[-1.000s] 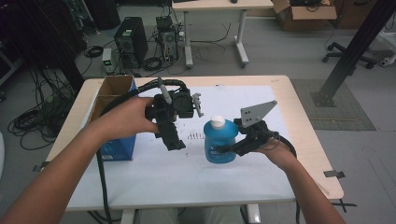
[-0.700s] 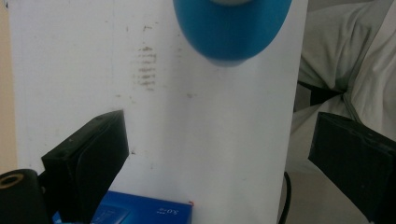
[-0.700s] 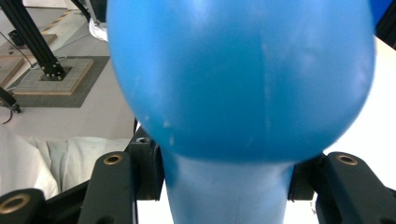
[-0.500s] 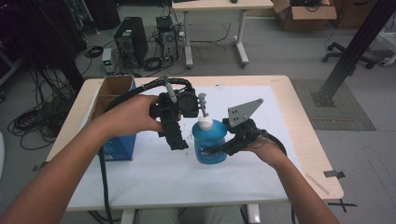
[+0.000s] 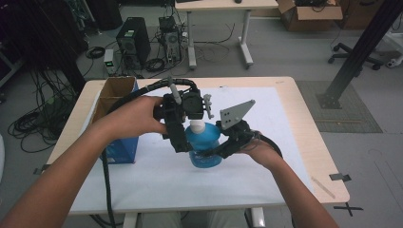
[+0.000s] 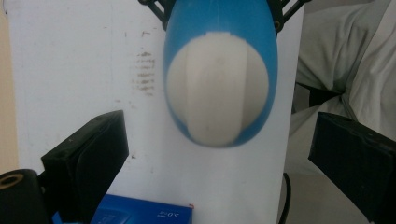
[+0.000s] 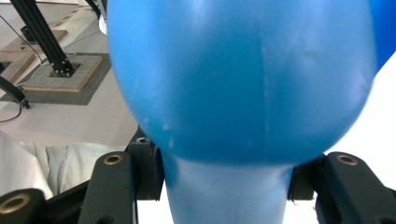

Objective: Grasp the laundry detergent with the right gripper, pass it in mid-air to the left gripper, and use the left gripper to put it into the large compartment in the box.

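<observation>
bottle (image 5: 204, 147), blue with a white cap (image 5: 196, 127), sits just above the white sheet covering the table (image 5: 294, 102), near the middle and toward the person's side. nearest the camera in the high view, two forearms come in from the bottom edge, each hand carrying a tool. the right gripper (image 5: 216, 151) is clamped on the bottle's lower body from the right; its own view has the blue plastic (image 7: 233, 84) swelling between the two black jaws, which press the narrower part from either side. the left gripper (image 5: 183, 137) hangs over the bottle's top, pointing downward. in its own view the cap (image 6: 217, 88) lies ahead and between the two black jaws, which stand wide with clear space on both sides, so it is released and holds nothing. a blue box (image 6: 144, 215) peeks in at the bottom of that view.

farther left on the table stands an open cardboard box (image 5: 116, 92) with a blue carton (image 5: 121, 149) in front of it. beyond the table are a computer tower (image 5: 130, 45), tangled cables and another desk.

judging by the setup, the step in hand is lining the free tool up with the cap while the other steadies the bottle, probably to unscrew it. the next move calls for lowering the left jaws around the cap, centred, closing firmly, then twisting while the right grip keeps the bottle from turning. the smooth rounded body could slip.
</observation>
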Demonstrator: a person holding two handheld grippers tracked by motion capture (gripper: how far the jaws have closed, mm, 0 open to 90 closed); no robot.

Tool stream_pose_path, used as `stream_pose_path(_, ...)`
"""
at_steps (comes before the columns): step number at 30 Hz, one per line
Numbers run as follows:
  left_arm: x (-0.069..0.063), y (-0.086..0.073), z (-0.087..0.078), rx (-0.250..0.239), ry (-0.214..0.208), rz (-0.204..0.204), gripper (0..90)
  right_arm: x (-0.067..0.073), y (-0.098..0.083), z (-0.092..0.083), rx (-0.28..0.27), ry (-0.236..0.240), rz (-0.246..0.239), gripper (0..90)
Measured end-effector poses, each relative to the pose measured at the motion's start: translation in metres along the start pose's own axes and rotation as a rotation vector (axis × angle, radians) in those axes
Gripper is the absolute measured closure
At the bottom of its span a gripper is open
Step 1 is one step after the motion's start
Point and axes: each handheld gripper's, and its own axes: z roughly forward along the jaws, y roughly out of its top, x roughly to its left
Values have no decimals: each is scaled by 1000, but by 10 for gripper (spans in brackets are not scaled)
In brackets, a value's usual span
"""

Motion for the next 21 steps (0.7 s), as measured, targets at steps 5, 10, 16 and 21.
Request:
stream_pose_path(5, 0, 3, 1, -2, -1, 5, 50, 0, 4, 5, -2, 9, -2, 437)
stream_pose_path(10, 0, 5, 1, -2, -4, 9, 50, 0, 5, 7, 3, 12, -3, 437)
stream_pose_path(16, 1, 10, 6, 1, -5, 15, 50, -1, 6, 8, 5, 12, -5, 437)
stream_pose_path(21, 2, 14, 9, 2, -8, 21, 50, 0, 6, 9, 6, 17, 0, 437)
